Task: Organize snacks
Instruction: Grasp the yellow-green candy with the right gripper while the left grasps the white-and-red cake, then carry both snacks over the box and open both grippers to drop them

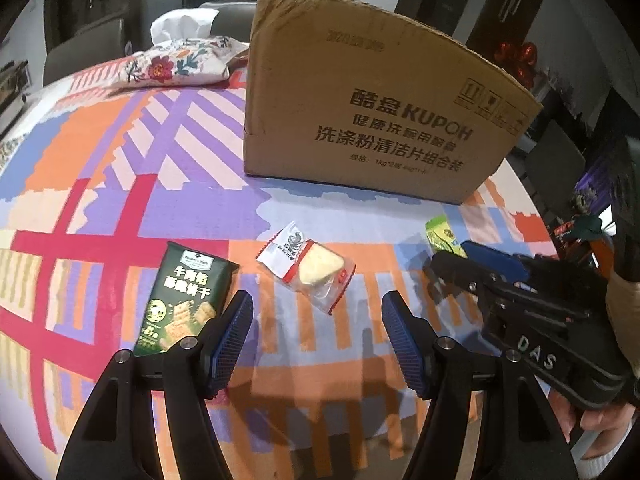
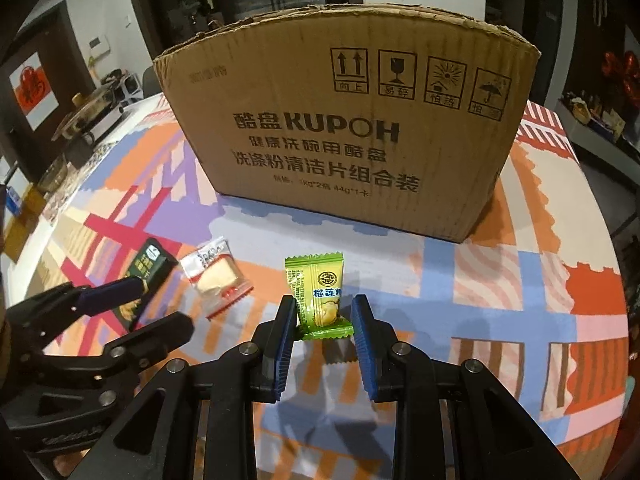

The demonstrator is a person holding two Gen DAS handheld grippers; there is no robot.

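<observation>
Pinching the candy [image 2: 320, 300] in my right gripper [image 2: 323, 312] to box [image 2: 360, 120] it; left gripper [image 1: 316, 320] hangs open, empty, over the table [image 1: 120, 200].

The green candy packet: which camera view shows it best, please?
The right wrist view. There the green candy packet sits centred between the right gripper pads, with its printed front fully readable. The left wrist view shows only a small corner of it, mostly hidden behind the right gripper.
</observation>
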